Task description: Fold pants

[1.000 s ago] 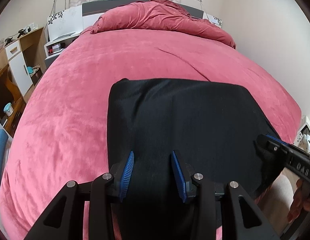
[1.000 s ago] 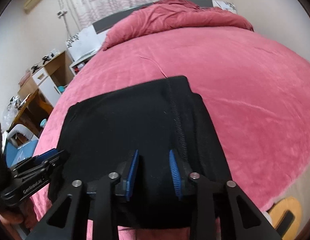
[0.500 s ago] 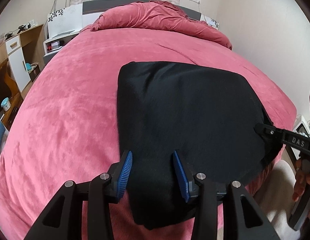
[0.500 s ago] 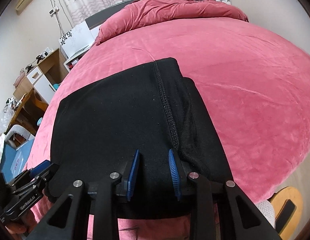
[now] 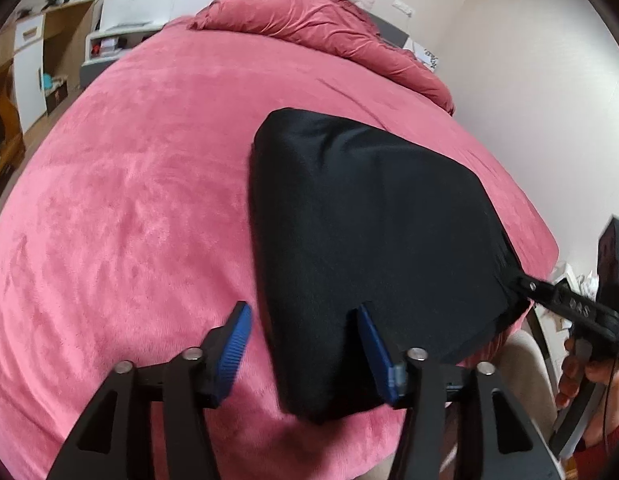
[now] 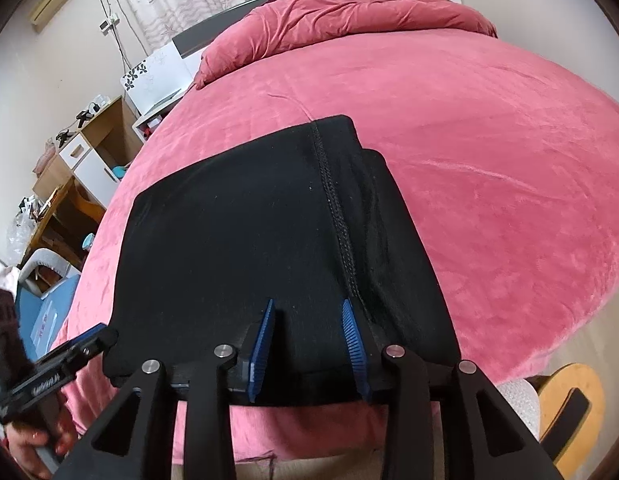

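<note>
**Inspector:** Ahead of your left gripper (image 5: 301,344), fingers spread wide and clamping nothing, the folded pants (image 6: 237,232) lie on the bed (image 6: 489,160), their near corner between the fingers.

**Operator:** And the right?

**Inspector:** Your right gripper (image 6: 308,340) straddles the near hem; whether it pinches, I cannot tell. Step judged: another fold. Next, close left on that corner, then lift evenly.

pants (image 6: 245,240) on bed (image 6: 489,140) (near edge)

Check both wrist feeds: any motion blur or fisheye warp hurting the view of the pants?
Left wrist: motion-smeared, pants edge and left tongs soft. Right wrist: sharp, seam stitching on the pants crisp. Both: strong barrel distortion bulges the bed; dark vignette at corners.
</note>
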